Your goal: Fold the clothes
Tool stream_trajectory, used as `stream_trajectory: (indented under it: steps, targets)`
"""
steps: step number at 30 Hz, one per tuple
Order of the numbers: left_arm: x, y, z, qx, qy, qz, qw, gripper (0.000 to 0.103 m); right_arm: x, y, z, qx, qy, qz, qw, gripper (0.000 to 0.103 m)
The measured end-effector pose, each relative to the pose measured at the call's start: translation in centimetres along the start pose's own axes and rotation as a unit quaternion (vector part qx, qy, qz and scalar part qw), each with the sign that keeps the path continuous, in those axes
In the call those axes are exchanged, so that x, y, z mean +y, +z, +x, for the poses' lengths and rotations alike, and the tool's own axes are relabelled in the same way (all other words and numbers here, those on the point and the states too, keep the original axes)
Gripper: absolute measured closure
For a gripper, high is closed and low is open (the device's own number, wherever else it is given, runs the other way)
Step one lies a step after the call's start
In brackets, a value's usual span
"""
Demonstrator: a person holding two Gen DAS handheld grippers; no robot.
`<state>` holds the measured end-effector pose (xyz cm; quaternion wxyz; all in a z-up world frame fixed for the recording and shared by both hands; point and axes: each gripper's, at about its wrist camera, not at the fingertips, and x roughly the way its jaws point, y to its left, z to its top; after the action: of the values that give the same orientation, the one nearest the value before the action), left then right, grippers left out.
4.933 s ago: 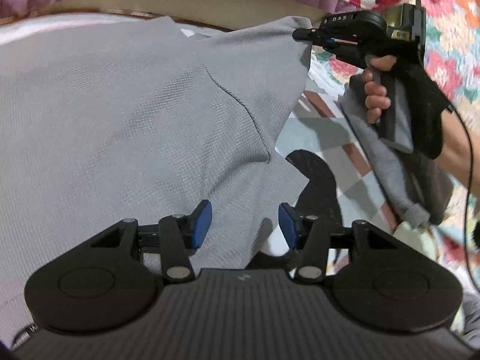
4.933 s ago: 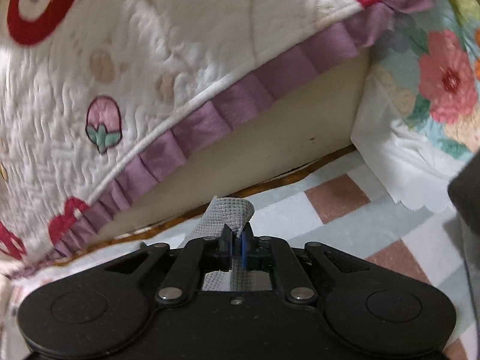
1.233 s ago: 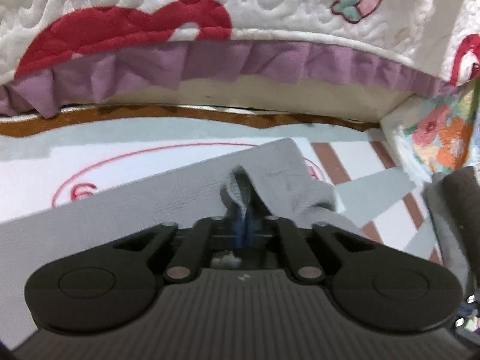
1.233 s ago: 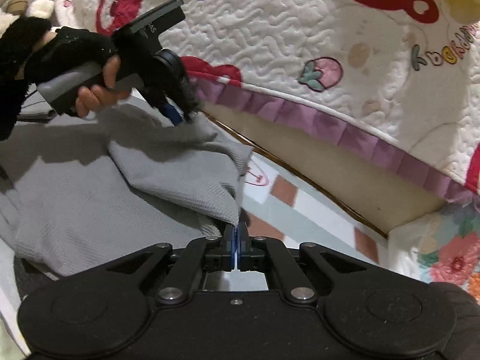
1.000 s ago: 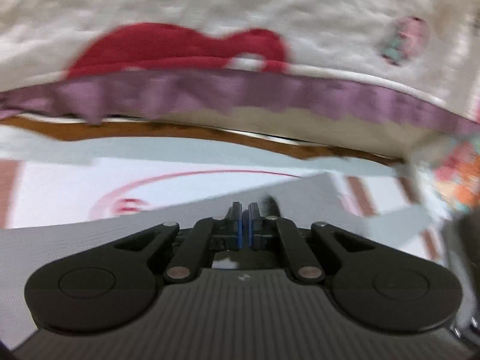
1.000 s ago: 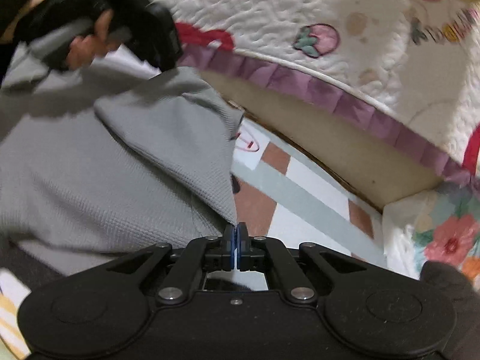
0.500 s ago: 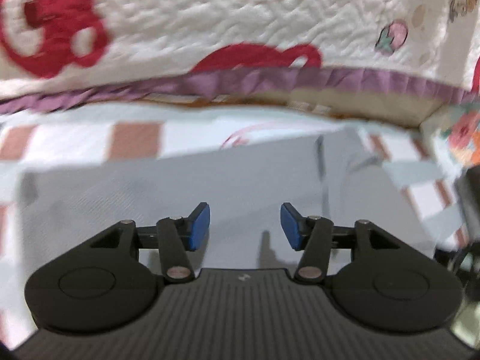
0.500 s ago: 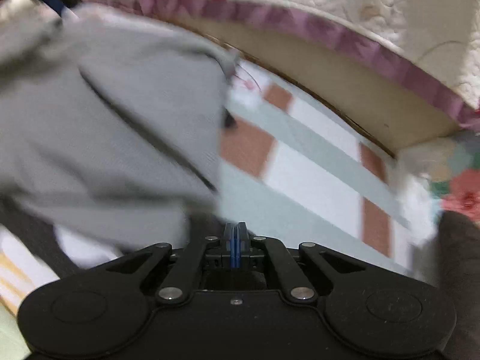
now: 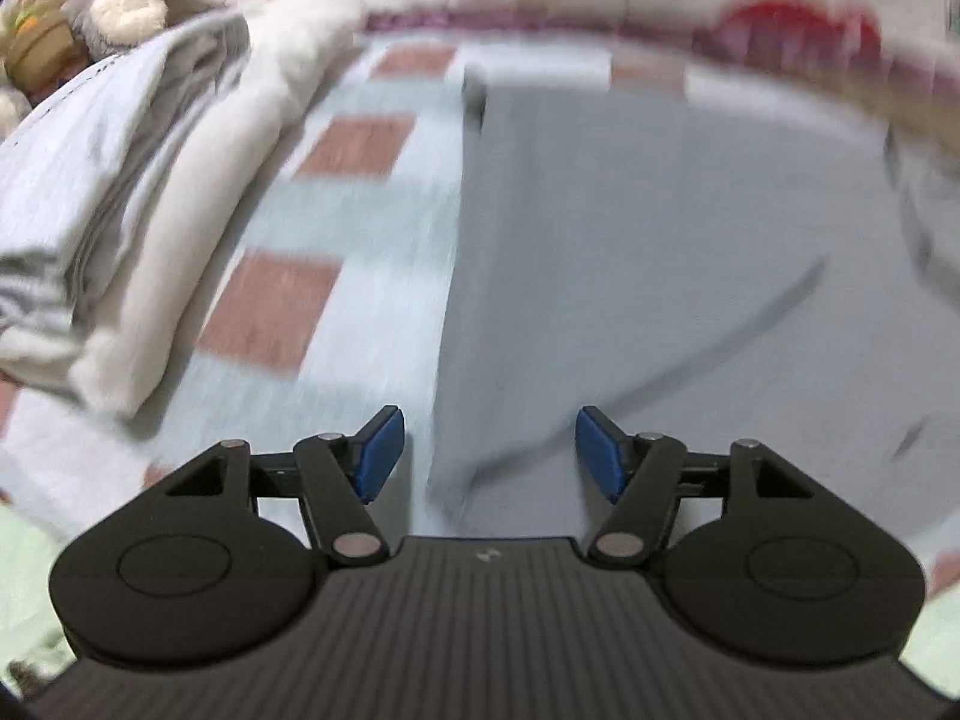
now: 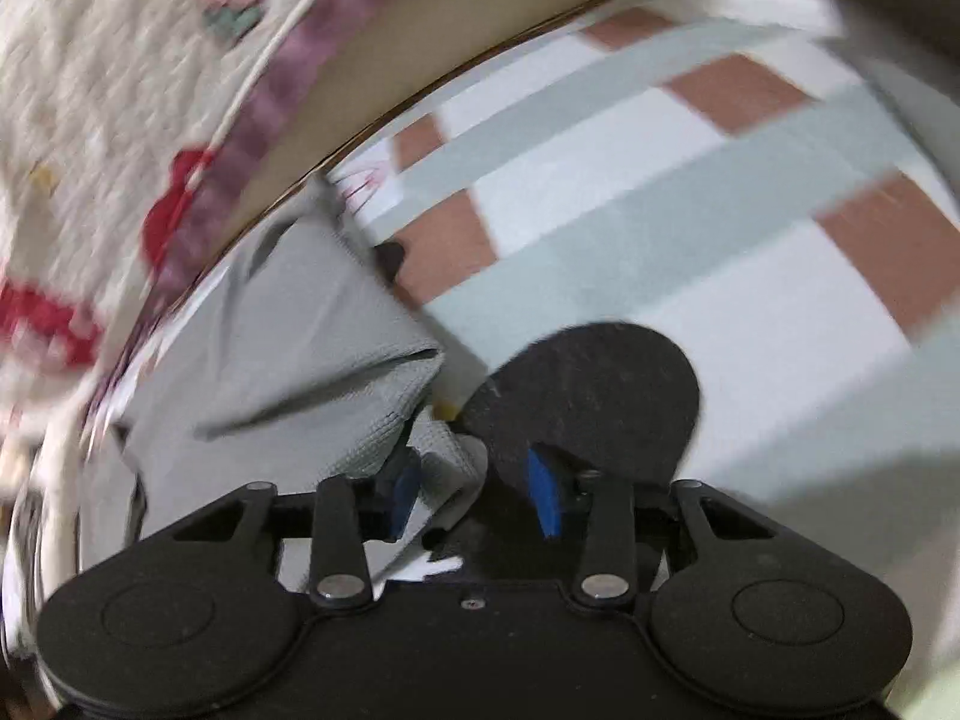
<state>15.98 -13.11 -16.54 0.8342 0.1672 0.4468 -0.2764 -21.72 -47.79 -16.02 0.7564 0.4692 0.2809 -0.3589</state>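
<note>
A grey waffle-knit garment lies flat on the checked bed sheet, its left edge running down the middle of the left wrist view. My left gripper is open and empty just above the garment's near left corner. In the right wrist view the garment's folded corner lies at the left. My right gripper is open, with the loose fabric edge lying between the jaws beside the left pad. Both views are motion-blurred.
A stack of folded pale clothes sits at the left, with plush toys behind. A quilted blanket with red prints and a purple frill borders the far side. A black round patch is printed on the sheet.
Both grippers have opened and let go of the grey garment, which now lies folded on the sheet. The left gripper has swung left toward the garment's left edge; the right has dropped low.
</note>
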Motion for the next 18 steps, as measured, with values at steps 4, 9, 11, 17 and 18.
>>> stream_trajectory:
  steps: [4,9,11,17,18]
  targets:
    - [0.1,-0.2,0.3,0.001,0.021,0.018,0.9996,0.038,0.8,-1.4,0.5,0.015,0.031,0.041,0.999,0.054]
    - [-0.4,0.4,-1.2,-0.035,-0.031,0.010,0.9989,0.039,-0.2,-2.1,0.5,-0.005,0.075,0.103,0.992,0.046]
    - [-1.2,0.3,-2.0,-0.058,-0.059,0.015,0.9964,0.039,-0.7,-2.0,0.3,-0.020,0.084,0.120,0.989,0.045]
    - [-5.8,1.2,-2.5,-0.066,-0.151,-0.032,0.9859,0.039,-0.7,-1.1,1.6,-0.077,0.103,0.152,0.980,0.039]
    - [-7.0,1.4,-2.4,-0.062,-0.168,-0.040,0.9830,0.039,-0.6,-1.0,2.0,-0.085,0.106,0.156,0.978,0.039]
